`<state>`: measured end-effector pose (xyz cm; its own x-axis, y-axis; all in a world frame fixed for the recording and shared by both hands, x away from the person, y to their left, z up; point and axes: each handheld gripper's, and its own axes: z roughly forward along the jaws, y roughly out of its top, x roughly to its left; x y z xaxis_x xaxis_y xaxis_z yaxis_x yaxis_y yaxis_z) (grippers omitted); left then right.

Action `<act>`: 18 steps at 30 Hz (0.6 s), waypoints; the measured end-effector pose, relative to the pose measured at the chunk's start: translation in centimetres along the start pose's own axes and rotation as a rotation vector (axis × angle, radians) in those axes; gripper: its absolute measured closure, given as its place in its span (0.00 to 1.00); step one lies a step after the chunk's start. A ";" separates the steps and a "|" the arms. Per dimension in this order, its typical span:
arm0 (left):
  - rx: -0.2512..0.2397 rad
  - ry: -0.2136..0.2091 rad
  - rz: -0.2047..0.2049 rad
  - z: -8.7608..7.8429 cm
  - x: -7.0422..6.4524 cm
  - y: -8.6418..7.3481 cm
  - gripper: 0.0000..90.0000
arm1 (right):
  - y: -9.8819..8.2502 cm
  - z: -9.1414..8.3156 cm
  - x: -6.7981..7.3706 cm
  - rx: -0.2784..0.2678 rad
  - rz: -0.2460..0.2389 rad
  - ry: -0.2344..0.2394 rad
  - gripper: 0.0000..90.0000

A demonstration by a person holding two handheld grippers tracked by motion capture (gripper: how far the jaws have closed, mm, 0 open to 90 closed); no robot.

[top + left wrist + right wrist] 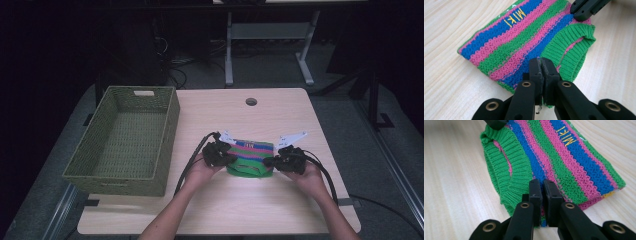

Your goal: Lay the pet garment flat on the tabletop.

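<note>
One small knitted sweater (251, 157), striped green, pink and blue with yellow lettering, lies flat on the wooden table (280, 210), slightly right of centre and towards the near half. One green woven basket (125, 142) stands on the left part of the table, its left wall at or just beyond the table's left edge. A strip of bare tabletop separates the basket from the sweater.

Open room: bare table surface lies behind the sweater up to the round cable hole (251, 102), in front of it to the near edge, and to the right as far as the right edge.

The left gripper (541, 65) is pinched tight on the sweater's left edge, next to the green ribbed opening. The right gripper (542, 187) is pinched tight on the opposite edge, with a sliver of knit between its jaws. Each is held in one hand: left hand (200, 172), right hand (311, 179).

In the high view both grippers cover the sweater's side edges. The room beyond the table is dark; a desk frame (270, 47) behind is partly cut off at the top. The forearms are cut off at the bottom edge.

Count: one sweater, one basket, two grippers, two hands.
</note>
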<state>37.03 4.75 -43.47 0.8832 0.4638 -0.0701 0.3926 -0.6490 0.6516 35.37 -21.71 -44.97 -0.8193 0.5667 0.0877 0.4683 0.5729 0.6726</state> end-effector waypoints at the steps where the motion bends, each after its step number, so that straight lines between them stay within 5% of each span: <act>1: -0.007 -0.002 0.000 -0.1 -0.2 -0.1 0.98 | 0.0 0.0 0.1 0.001 -0.002 0.000 0.95; 13: -0.011 -0.034 0.036 -2.6 -2.2 -1.7 0.98 | -0.7 -1.6 2.9 -0.030 -0.030 0.049 0.95; 18: 0.001 -0.052 0.058 -3.1 -3.5 -2.5 0.98 | -1.1 -1.8 4.2 -0.004 -0.046 0.068 0.94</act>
<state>32.20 6.64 -42.46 0.9167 0.3931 -0.0716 0.3403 -0.6743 0.6554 30.86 -21.01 -44.05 -0.8604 0.4984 0.1063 0.4287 0.5951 0.6798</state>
